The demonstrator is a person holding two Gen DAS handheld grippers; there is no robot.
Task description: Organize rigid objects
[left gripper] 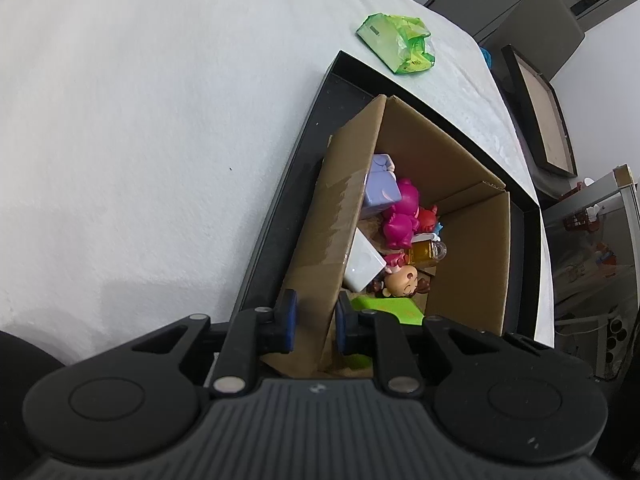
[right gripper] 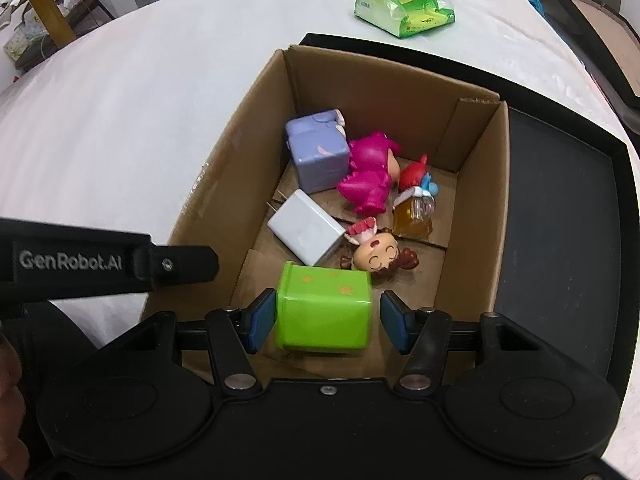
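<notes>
Here the right gripper (right gripper: 328,322) straddles the green cube-shaped tin (right gripper: 324,312) inside the cardboard box (right gripper: 476,216), jaws parted, right pad clear; seemingly stiff, light, slick, best squeezed across flat sides, while the left gripper (left gripper: 314,322) pinches the box wall.

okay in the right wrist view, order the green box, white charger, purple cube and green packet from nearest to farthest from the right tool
1. green box, between the right tool's fingers.
2. white charger, just beyond, left.
3. purple cube, deeper in the carton.
4. green packet, outside on the cloth.
</notes>
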